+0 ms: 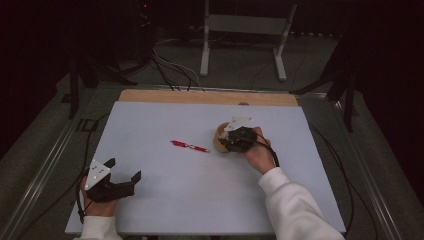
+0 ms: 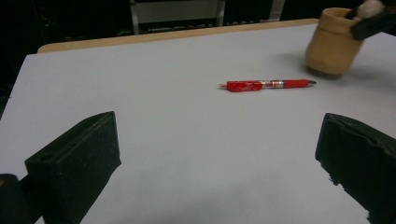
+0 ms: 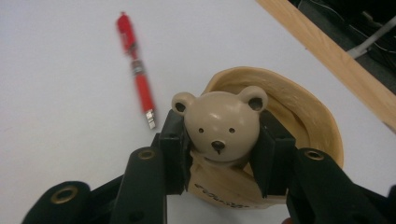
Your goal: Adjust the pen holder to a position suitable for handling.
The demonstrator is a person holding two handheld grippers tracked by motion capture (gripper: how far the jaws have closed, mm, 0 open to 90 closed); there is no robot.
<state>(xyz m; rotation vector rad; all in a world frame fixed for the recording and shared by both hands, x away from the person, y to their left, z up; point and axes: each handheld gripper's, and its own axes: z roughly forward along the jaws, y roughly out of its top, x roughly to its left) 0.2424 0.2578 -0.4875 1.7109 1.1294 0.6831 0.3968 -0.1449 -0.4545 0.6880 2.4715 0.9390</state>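
Gripping a bear figure [image 3: 218, 125], right gripper [image 3: 219, 149] overhangs tan cup [image 3: 299, 116].

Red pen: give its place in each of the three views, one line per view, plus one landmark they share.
High view: red pen lies mid-table, left of the tan bear-face cup.
Left gripper view: pen upper centre, tip pointing at the cup.
Right gripper view: pen upper left, beside the cup.
Shared landmark: the cup.

Pale grey flat counter [image 1: 165, 200]: open surface between left tool [image 1: 124, 176] and slim red plastic pen [image 1: 189, 146]. Beyond the pen, a tan wooden cup [image 2: 332, 43] stands, occupied by right tool [image 1: 231, 139].
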